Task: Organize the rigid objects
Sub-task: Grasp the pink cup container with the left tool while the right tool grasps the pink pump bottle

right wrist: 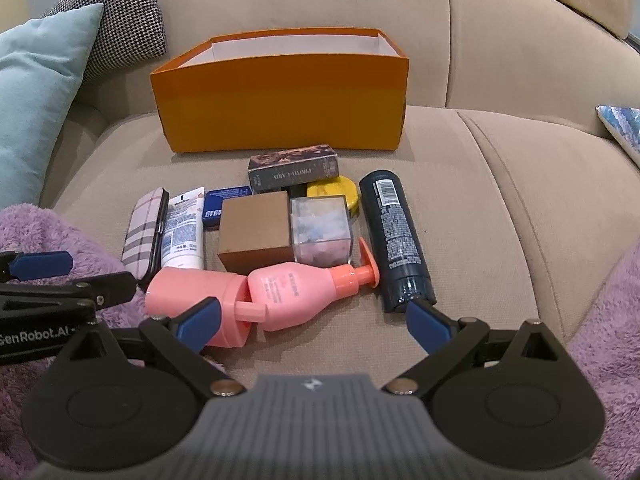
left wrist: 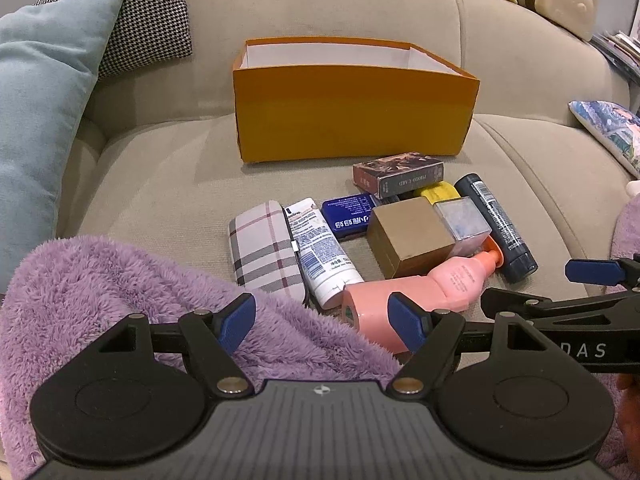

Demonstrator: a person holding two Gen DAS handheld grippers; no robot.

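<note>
- Left gripper (left wrist: 322,322): fingers (left wrist: 236,322) spread apart, holding nothing, hovering over a purple fleece blanket (left wrist: 120,280) at the sofa seat's front edge.
- Right gripper (right wrist: 314,318): fingers (right wrist: 430,326) spread wide, holding nothing, just short of the nearest items.
- Pink pump bottle (right wrist: 298,290): lying flat, long axis slanting, pump head toward the right.
- Second pink bottle (right wrist: 192,304): lying on its side, touching the first, neck toward the right.
- Dark blue cylinder (right wrist: 396,238): lying flat, long axis running front to back, barcode end toward the sofa back.
- Brown cube box (right wrist: 256,232) and clear cube (right wrist: 322,228): side by side, touching, just behind the pump bottle.
- White tube (right wrist: 183,228): lying front to back, cap toward the front edge.
- Plaid case (right wrist: 144,228): beside the tube, same direction.
- Blue tin (right wrist: 222,204), yellow round tin (right wrist: 334,192), photo card box (right wrist: 294,172): in the rear row.
- Orange box (right wrist: 280,104): open top, long axis left to right, behind everything, near the sofa (right wrist: 500,208) backrest.
</note>
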